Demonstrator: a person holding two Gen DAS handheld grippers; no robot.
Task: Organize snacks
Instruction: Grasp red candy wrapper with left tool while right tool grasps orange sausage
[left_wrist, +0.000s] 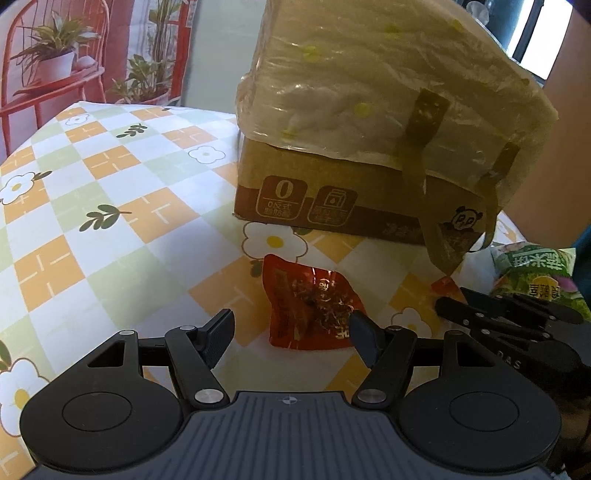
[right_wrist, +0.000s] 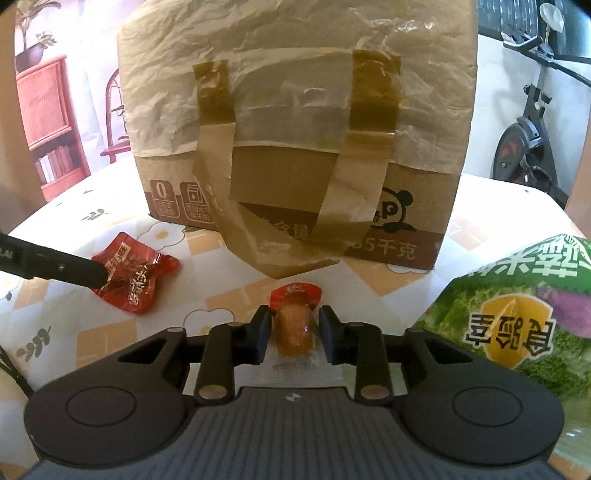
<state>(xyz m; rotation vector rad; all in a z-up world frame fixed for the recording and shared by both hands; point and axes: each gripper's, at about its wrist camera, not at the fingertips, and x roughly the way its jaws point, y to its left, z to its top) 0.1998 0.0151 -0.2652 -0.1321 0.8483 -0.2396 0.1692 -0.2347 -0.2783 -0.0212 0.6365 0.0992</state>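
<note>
Right tongs closed on small sausage packet

Sausage packet (right_wrist: 294, 321) lies on the table (left_wrist: 110, 236) between the fingers of the right tongs (right_wrist: 291, 334), its long axis running along them toward the cardboard box (right_wrist: 295, 177); the jaws look pinched onto its sides. Left tongs (left_wrist: 291, 332) stand wide, holding nothing, angled down over the red snack pouch (left_wrist: 310, 306), which lies between their fingertips. Green snack bag (right_wrist: 517, 314) sits just beside the right tongs
</note>
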